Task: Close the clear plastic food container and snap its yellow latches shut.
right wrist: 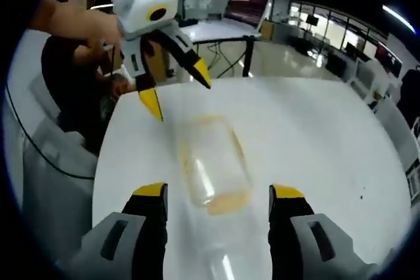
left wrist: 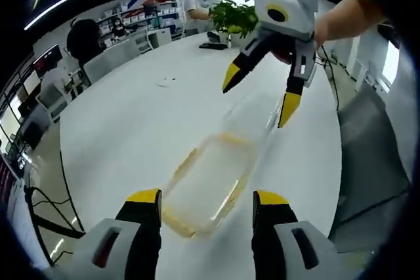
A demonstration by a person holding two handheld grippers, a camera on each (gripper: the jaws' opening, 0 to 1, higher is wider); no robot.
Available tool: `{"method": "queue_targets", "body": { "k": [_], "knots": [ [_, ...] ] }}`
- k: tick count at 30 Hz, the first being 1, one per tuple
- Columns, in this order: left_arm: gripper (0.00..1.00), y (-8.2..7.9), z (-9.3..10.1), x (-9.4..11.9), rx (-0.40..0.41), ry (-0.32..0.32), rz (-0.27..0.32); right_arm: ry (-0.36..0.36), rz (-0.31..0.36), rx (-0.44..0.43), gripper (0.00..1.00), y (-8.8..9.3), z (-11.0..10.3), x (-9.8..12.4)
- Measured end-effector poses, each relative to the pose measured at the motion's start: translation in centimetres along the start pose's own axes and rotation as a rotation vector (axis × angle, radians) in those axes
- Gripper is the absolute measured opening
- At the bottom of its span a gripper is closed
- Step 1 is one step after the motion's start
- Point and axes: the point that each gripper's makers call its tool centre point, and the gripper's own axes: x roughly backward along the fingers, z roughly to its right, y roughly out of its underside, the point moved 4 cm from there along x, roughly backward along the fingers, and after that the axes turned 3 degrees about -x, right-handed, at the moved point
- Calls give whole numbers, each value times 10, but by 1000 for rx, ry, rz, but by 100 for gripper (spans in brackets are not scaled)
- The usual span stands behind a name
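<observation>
That clear food container (left wrist: 210, 181) looks light and slippery; both the left gripper (left wrist: 207, 201) and right gripper (right wrist: 216, 195) hover wide, so press near its yellow latches (left wrist: 177, 218).

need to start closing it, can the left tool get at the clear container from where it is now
Probably yes: the left tool is open, with the clear container right ahead on the white table, nothing between.

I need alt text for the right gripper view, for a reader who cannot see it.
A clear plastic food container with yellow edges lies on a white table, between the two open grippers. The right gripper is near, its fingers spread; the left gripper hovers opposite, held by a person's hand.
</observation>
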Motion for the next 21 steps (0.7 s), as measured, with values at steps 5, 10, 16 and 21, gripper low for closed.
{"method": "queue_targets", "body": {
  "k": [5, 10, 16, 21],
  "knots": [
    [51, 6, -7, -4, -92, 79, -51, -65, -60, 43, 60, 12, -3, -11],
    [52, 7, -16, -8, -151, 115, -87, -105, -95, 70, 60, 20, 5, -19],
    [52, 8, -25, -14, -157, 144, -96, -104, -100, 65, 61, 21, 14, -25],
    [51, 21, -20, -20, -241, 240, -140, -109, -123, 79, 62, 27, 20, -33]
  ]
}}
